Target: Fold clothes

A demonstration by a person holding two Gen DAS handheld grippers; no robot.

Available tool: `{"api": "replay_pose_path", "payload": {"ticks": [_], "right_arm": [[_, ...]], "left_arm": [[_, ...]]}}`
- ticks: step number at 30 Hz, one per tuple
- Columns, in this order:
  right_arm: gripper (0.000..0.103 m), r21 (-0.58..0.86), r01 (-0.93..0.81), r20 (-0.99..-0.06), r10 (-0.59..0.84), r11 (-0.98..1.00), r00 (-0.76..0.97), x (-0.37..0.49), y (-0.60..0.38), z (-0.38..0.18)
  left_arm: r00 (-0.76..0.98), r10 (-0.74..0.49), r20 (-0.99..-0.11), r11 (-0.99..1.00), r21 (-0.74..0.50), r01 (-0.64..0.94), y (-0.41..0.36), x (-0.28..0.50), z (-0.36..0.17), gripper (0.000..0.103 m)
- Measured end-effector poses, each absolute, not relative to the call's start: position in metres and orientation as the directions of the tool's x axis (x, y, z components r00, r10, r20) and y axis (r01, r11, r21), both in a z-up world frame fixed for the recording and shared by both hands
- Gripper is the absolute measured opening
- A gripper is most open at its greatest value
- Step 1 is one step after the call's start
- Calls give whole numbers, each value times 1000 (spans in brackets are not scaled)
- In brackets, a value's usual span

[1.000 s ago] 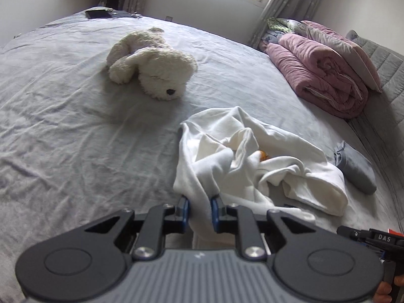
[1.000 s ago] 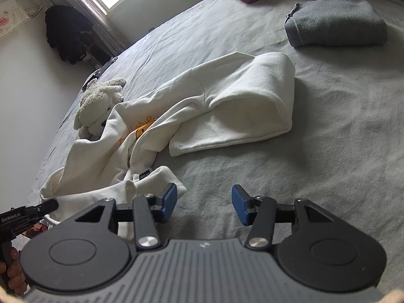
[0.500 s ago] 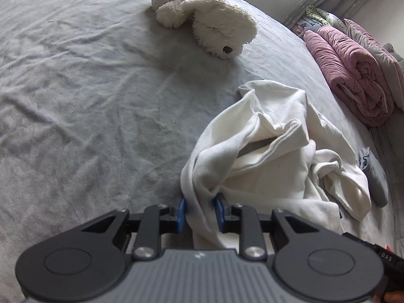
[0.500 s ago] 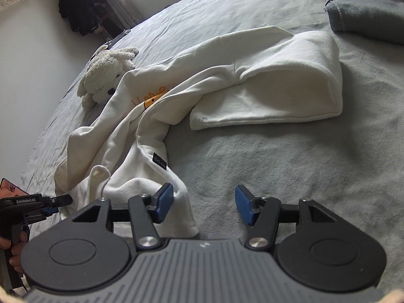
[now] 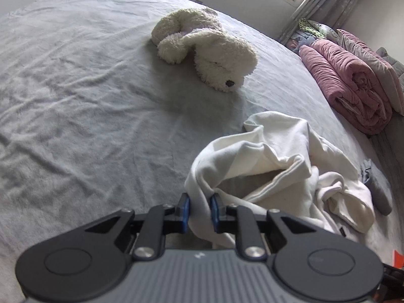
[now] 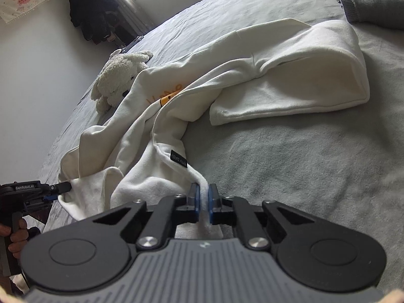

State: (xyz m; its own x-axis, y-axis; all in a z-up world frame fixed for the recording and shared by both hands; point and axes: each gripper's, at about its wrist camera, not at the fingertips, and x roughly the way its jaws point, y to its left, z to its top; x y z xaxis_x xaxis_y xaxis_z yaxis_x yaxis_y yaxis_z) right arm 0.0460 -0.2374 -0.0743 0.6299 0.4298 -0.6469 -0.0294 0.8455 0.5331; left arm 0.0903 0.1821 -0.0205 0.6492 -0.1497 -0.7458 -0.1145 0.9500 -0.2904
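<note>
Left fingers: the left gripper [image 5: 199, 210] has its blue pads drawn close on a bunched edge of the white sweatshirt [image 5: 272, 166]; cloth fills the narrow gap between them.
Right fingers: the right gripper [image 6: 204, 200] is pinched nearly closed on another edge of the same sweatshirt [image 6: 227, 96], with a thin strip of white cloth running between the pads, just below the small black label [image 6: 178, 162].
Other view of the left gripper: its tip shows at the left of the right wrist view [image 6: 59, 188], gripping the near left corner of the cloth, with the person's hand [image 6: 16, 237] on its handle.
Sweatshirt: it lies crumpled on the grey bed [image 5: 75, 101], its body twisted, one sleeve doubled over toward the far right, an orange print [image 6: 170, 96] half hidden in a crease. It is not folded flat.
Nearby: a white plush dog [image 5: 204, 48] lies just past the sweatshirt; a grey folded garment [image 6: 376, 2] sits apart at the far right; a rolled pink quilt [image 5: 348, 83] lies at the bed's far side.
Step in hand: judged from the two grips on the near edge, the sweatshirt is being taken up to be spread out.
Next move: it likely calls for lifting both held points and drawing them apart so the twisted body opens, then laying it flat clear of the plush dog. The pinches are shallow, so cloth could slip.
</note>
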Motion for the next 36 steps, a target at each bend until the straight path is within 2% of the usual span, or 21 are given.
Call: {"api": "replay_pose_path", "payload": {"ticks": [3, 8, 14, 16, 17, 20, 22, 24, 32, 35, 36], "right_arm": [[8, 519, -12, -647, 402, 855, 648, 40, -247, -64], [8, 541, 37, -630, 376, 840, 680, 28, -273, -50], [7, 501, 88, -627, 290, 861, 723, 9, -306, -40], [7, 511, 114, -631, 282, 852, 723, 4, -316, -44], [7, 517, 122, -635, 284, 847, 718, 2, -319, -46], [7, 541, 144, -647, 301, 829, 701, -3, -325, -52], [7, 552, 140, -647, 316, 822, 694, -7, -324, -52], [8, 533, 121, -652, 316, 837, 689, -10, -319, -50], [9, 471, 131, -694, 274, 872, 666, -10, -308, -63], [11, 447, 135, -708, 258, 884, 657, -10, -304, -68], [12, 439, 136, -713, 252, 888, 654, -10, -302, -69]], "left_arm": [[684, -6, -729, 980, -140, -141, 179, 93, -17, 17], [703, 76, -707, 980, -78, -183, 183, 101, -16, 18], [722, 309, -619, 951, 181, -252, 169, 93, -18, 17], [719, 335, -609, 942, 207, -264, 173, 89, -17, 17], [714, 322, -622, 946, 187, -264, 176, 88, -17, 17], [701, 180, -690, 973, 22, -228, 183, 77, -12, 19], [687, 58, -724, 977, -99, -188, 185, 68, -10, 33], [658, -33, -752, 976, -167, -141, 179, 59, -13, 39], [513, -299, -804, 938, -347, 2, 156, 19, -32, 41], [446, -353, -823, 923, -385, 19, 146, 15, -48, 36], [428, -361, -828, 920, -391, 19, 143, 15, -54, 32]]}}
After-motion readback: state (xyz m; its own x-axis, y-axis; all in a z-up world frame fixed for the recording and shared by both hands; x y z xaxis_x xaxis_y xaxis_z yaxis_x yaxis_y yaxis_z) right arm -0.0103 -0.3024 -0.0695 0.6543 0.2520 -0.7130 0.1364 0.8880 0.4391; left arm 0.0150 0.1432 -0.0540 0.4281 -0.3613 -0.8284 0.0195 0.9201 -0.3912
